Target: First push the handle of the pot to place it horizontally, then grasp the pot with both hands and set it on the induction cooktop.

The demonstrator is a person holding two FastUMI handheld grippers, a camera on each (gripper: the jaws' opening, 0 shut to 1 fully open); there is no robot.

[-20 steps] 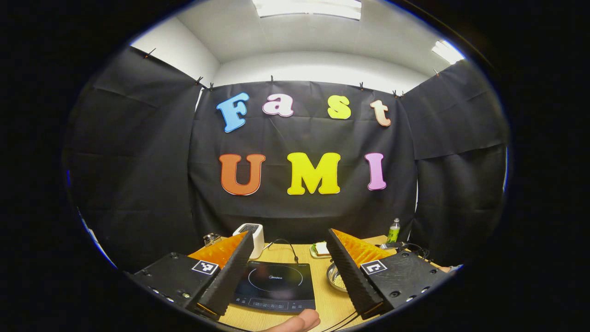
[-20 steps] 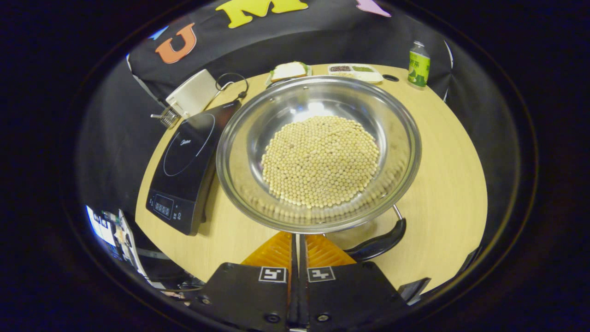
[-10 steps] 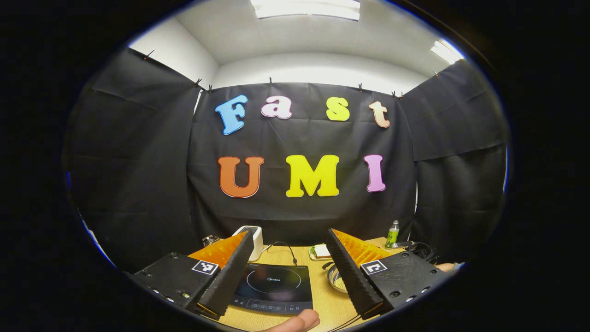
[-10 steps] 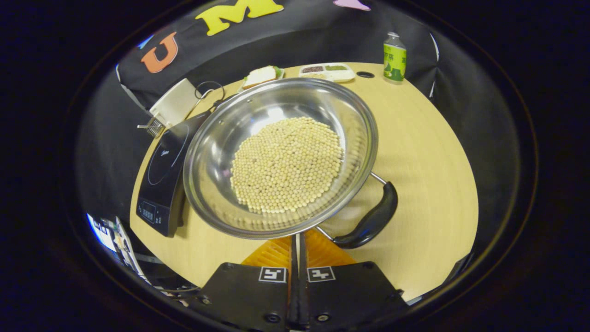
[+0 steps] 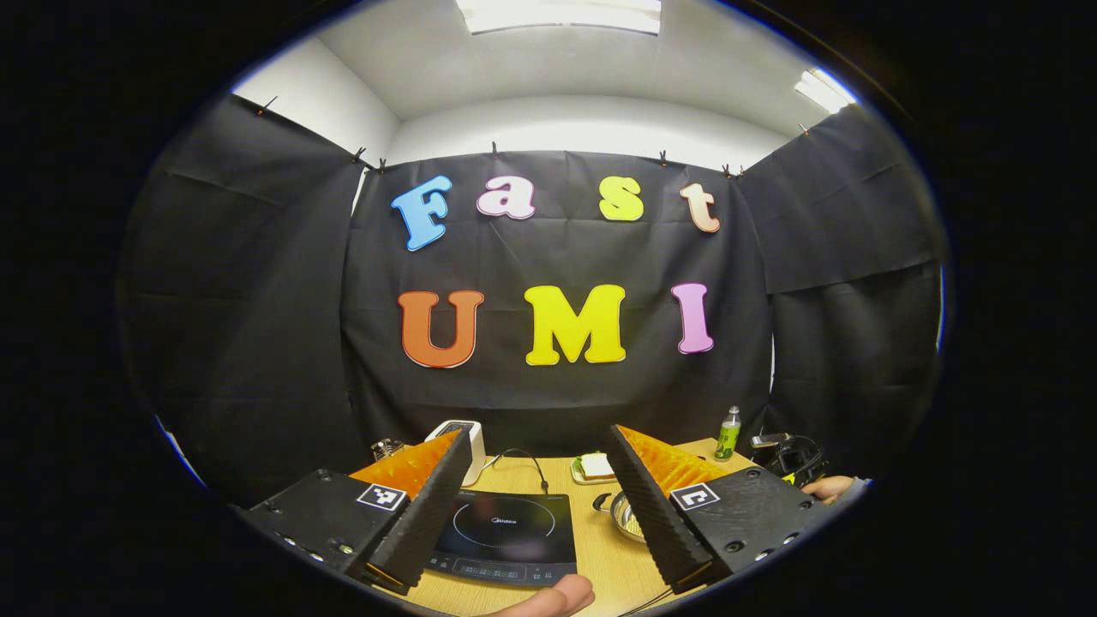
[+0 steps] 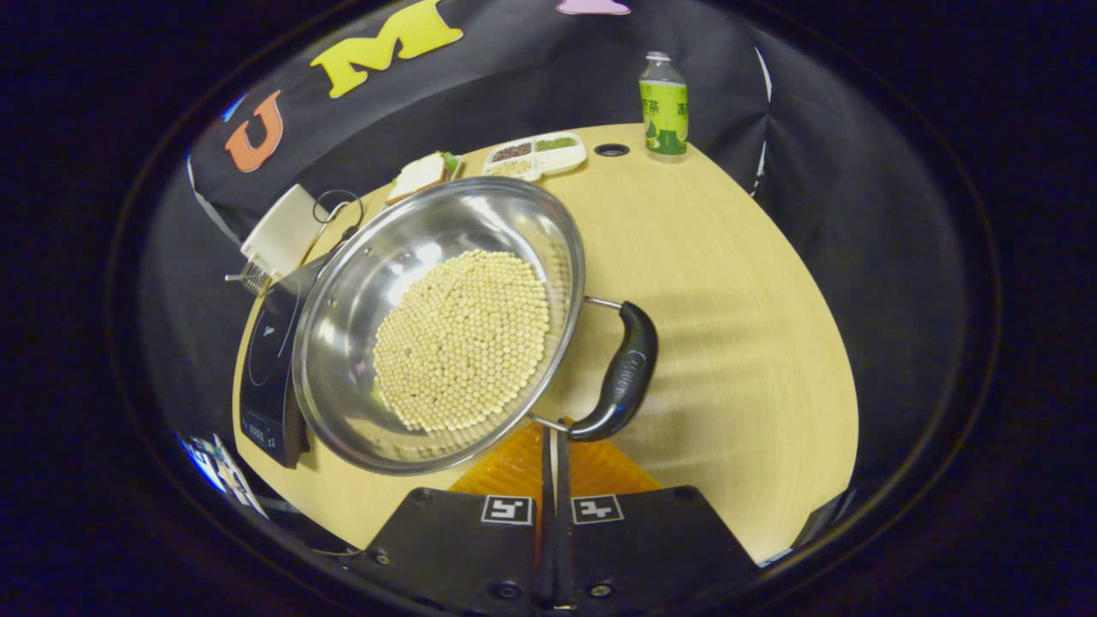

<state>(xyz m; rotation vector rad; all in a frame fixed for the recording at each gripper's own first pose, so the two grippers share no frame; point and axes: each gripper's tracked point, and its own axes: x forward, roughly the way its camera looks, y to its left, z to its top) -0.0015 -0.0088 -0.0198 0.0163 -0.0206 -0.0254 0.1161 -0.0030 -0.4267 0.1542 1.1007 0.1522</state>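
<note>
A steel pot (image 6: pixel 437 326) holding pale beans sits on the wooden table (image 6: pixel 737 343), its black handle (image 6: pixel 626 373) sticking out on its right side. My right gripper (image 6: pixel 553 435) is shut with nothing between its fingers, and its tips rest by the handle's near end. The black induction cooktop (image 6: pixel 266 368) lies just left of the pot. In the left gripper view, my left gripper (image 5: pixel 538 435) hovers open above the cooktop (image 5: pixel 506 536), with the pot (image 5: pixel 624 514) peeking out beside its right finger.
At the table's far edge stand a green bottle (image 6: pixel 664 107), a compartment tray (image 6: pixel 536 154), a sandwich plate (image 6: pixel 420 171) and a white box (image 6: pixel 283 236) with a cable. A hand (image 5: pixel 827 487) shows at the right, a fingertip (image 5: pixel 548 596) at the bottom.
The pot has turned: its handle swung from the near side round to the right. The right gripper view shifted right with it. The left gripper has barely moved.
</note>
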